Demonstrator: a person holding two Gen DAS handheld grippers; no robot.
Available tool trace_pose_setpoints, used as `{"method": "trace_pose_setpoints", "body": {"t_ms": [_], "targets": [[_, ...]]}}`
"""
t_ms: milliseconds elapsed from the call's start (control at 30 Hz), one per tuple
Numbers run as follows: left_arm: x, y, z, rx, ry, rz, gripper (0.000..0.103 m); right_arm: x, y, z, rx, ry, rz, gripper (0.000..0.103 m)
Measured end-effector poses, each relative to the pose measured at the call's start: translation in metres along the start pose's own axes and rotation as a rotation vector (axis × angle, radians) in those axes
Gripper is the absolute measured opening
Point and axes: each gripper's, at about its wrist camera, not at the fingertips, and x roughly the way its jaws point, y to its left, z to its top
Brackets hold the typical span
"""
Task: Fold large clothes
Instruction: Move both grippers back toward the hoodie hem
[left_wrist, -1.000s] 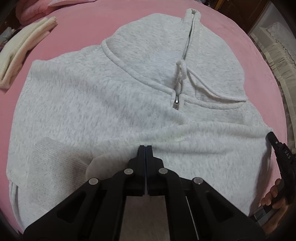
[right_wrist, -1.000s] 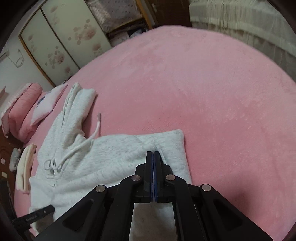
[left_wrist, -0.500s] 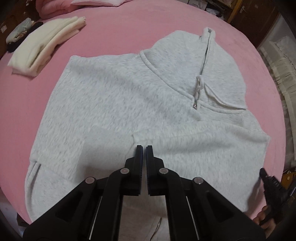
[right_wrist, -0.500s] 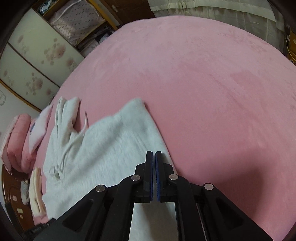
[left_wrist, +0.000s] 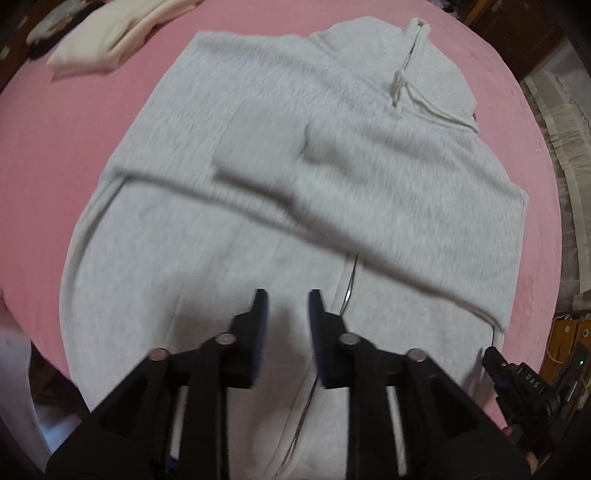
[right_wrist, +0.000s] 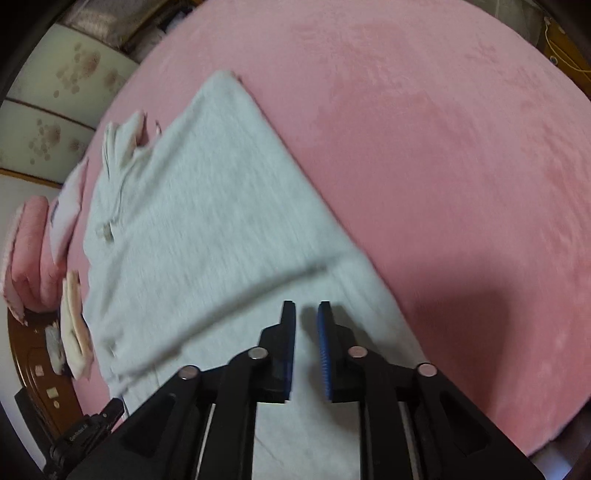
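Note:
A light grey zip hoodie (left_wrist: 295, 177) lies flat on the pink bed (left_wrist: 55, 129), hood at the far end, both sleeves folded across the chest. It also shows in the right wrist view (right_wrist: 192, 221). My left gripper (left_wrist: 286, 295) is open and empty, held above the hoodie's lower front near the zipper (left_wrist: 347, 288). My right gripper (right_wrist: 306, 306) is open and empty above the hoodie's near right side. The right gripper's body shows at the lower right of the left wrist view (left_wrist: 524, 384). Both views are blurred by motion.
A folded cream garment (left_wrist: 114, 40) lies on the bed at the far left. Pink pillows (right_wrist: 29, 258) sit past the hoodie near a wooden frame (right_wrist: 33, 369). A floral wardrobe (right_wrist: 55, 110) stands behind. Bare pink bed (right_wrist: 461, 184) spreads to the right.
Both grippers have opened, let go of the sleeves and drawn back toward the hoodie's hem. The sleeves now lie folded across the chest.

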Motion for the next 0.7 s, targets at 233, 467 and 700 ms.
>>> {"method": "trace_pose_setpoints", "body": {"t_ms": [233, 467, 700], "targets": [[-0.044, 0.03, -0.043, -0.089, 0.09, -0.016, 0.032, -0.025, 0.008, -0.056, -0.077, 0.186, -0.023, 0.014], [-0.108, 0.021, -0.03, 0.003, 0.16, -0.037, 0.056, -0.064, 0.079, -0.082, -0.218, 0.282, -0.058, 0.043], [-0.146, -0.005, -0.01, 0.297, 0.306, -0.046, 0.065, -0.083, 0.177, -0.088, -0.299, 0.318, -0.152, 0.067]]}}
